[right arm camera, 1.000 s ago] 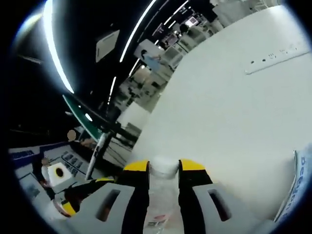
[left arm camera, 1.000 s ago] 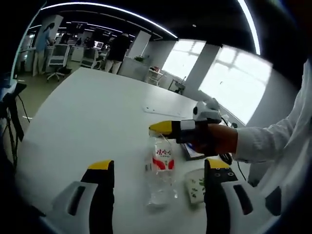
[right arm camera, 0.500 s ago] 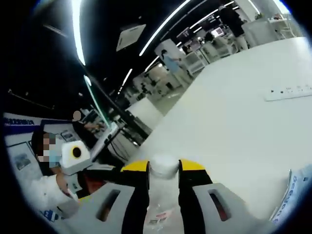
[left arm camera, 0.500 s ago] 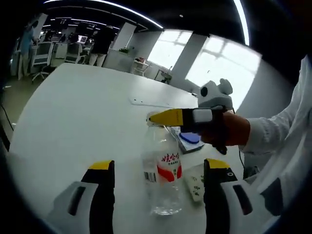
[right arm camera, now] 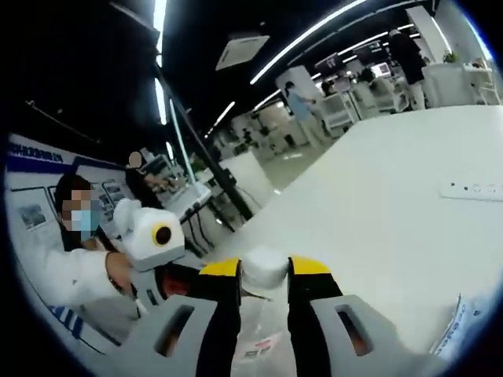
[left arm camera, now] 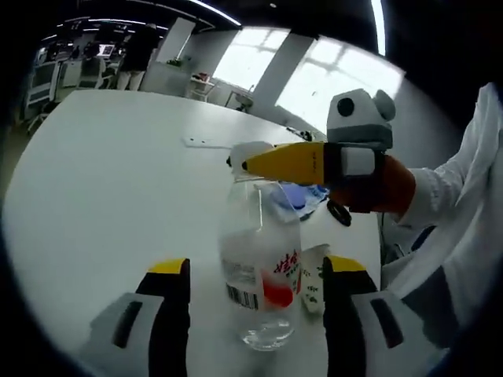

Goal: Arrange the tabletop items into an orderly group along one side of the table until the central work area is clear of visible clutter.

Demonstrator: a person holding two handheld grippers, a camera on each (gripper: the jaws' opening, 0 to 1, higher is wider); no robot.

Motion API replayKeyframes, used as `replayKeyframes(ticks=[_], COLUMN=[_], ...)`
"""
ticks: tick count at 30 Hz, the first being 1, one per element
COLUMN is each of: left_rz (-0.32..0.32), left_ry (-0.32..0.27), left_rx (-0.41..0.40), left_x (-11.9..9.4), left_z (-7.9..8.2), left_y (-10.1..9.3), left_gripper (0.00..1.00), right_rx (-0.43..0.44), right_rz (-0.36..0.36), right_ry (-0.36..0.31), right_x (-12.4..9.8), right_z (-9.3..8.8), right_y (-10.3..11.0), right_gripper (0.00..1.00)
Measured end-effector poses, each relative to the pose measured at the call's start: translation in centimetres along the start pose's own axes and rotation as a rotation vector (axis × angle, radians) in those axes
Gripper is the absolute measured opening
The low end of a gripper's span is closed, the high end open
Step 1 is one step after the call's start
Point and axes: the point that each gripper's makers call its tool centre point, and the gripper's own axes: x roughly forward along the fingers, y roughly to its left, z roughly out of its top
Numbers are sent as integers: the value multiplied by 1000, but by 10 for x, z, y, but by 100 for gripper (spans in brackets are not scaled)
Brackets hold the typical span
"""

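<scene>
On the bench (left arm camera: 102,196), one bottle (left arm camera: 259,275) stands between the spread left hand-held gripper (left arm camera: 247,271), its neck pinched by the right hand-held gripper (right arm camera: 263,271); one cup (left arm camera: 313,275) beside it.

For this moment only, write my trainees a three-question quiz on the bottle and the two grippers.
1. True or false: the right gripper is shut on the bottle near its cap.
2. What stands just behind the bottle in the left gripper view? A) a paper cup B) a red mug C) a laptop
3. Fill in: the left gripper is ____, with the bottle standing between its jaws on the table.

Key: 1 true. 2 A. 3 open.
</scene>
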Motion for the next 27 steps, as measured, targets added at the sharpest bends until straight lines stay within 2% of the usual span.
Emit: replayKeyframes(ticks=[5, 7, 11, 15, 22, 27], left_rz=[-38, -60, -70, -51, -52, -54], left_ry=[15, 15, 5, -1, -26, -56], left_rx=[38, 53, 94, 157, 271, 350], left_x=[2, 3, 2, 3, 14, 27], left_z=[-3, -3, -1, 6, 25, 43], left_y=[-6, -11, -11, -9, -9, -8], left_gripper=[47, 43, 43, 42, 41, 41], right_rx=[-81, -99, -128, -176, -325, -469], right_rz=[7, 2, -6, -22, -81, -132], right_ry=[4, 6, 7, -4, -33, -44], right_x=[-2, -2, -3, -9, -22, -32], right_z=[0, 0, 1, 7, 21, 31], right_y=[13, 16, 16, 18, 16, 10], right_gripper=[19, 19, 19, 19, 19, 19])
